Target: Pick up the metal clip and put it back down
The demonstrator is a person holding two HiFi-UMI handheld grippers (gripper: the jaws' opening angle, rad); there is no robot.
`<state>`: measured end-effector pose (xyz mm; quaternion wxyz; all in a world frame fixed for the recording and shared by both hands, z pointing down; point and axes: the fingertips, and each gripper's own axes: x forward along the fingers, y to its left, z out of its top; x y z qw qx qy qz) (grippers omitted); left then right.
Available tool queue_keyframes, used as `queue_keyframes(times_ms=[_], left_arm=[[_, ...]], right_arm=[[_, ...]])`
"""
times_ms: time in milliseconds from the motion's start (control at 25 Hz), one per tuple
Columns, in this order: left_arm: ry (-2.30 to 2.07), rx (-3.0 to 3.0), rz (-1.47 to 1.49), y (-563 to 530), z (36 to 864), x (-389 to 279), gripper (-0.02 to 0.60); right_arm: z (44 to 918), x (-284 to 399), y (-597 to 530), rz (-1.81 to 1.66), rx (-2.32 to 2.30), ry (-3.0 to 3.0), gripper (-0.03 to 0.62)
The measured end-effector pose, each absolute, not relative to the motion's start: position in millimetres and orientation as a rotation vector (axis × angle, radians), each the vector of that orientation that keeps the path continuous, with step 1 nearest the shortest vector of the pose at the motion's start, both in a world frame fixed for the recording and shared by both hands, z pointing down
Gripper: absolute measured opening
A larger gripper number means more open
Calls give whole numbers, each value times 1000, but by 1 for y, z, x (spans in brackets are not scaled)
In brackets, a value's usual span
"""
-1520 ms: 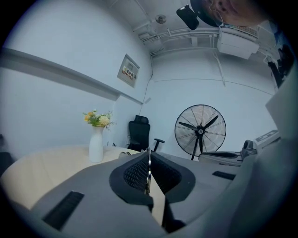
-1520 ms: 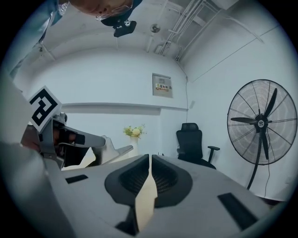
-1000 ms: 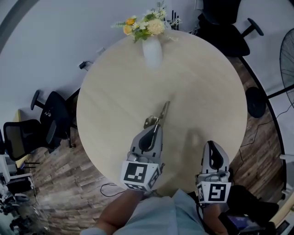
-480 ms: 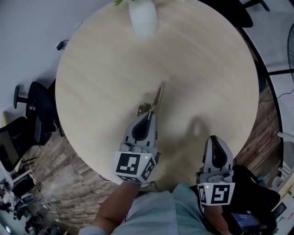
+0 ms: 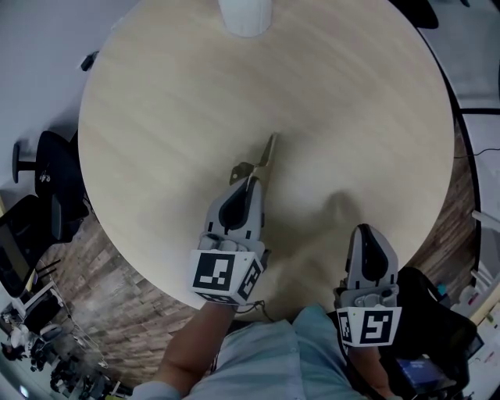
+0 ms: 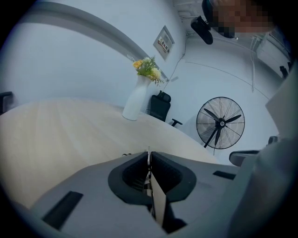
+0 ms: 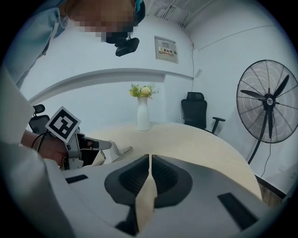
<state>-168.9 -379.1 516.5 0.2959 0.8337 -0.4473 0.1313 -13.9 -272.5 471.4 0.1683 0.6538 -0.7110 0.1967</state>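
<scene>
The metal clip [image 5: 262, 157] is a thin silvery piece with a long blade that points away over the round table [image 5: 156, 117]. My left gripper [image 5: 251, 180] is shut on its near end. In the left gripper view only a thin metal edge [image 6: 148, 157] shows between the closed pads. The right gripper view shows the clip [image 7: 119, 152] sticking out of the left gripper [image 7: 86, 145] just above the tabletop; whether it touches the wood I cannot tell. My right gripper [image 5: 364, 232] hovers at the table's near edge, shut with nothing in it [image 7: 149, 160].
A white vase [image 5: 244, 17] with flowers [image 7: 142, 90] stands at the table's far side. Black office chairs [image 5: 47, 187] stand on the wood floor to the left. A big floor fan [image 7: 267, 102] and another chair [image 7: 195, 111] stand beyond the table.
The head view has tipped down, so the vase has slid to the top edge. My left gripper stays shut on the clip. The right gripper has hardly moved.
</scene>
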Motion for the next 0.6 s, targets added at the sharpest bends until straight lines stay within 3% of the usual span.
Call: queue_keyframes(times_ms=[120, 240, 440, 600], left_arm=[[-1198, 2213, 365, -378, 517, -171, 34], [-1214, 2205, 384, -382, 527, -187, 83], [-1230, 2256, 433, -384, 526, -195, 229], [-1280, 2267, 424, -382, 509, -204, 238]], right_arm=[[468, -15, -271, 560, 1852, -2015, 51], [474, -28, -273, 562, 1837, -2012, 51], [476, -37, -275, 563, 1820, -2009, 51], [467, -42, -277, 541, 1807, -2035, 51]])
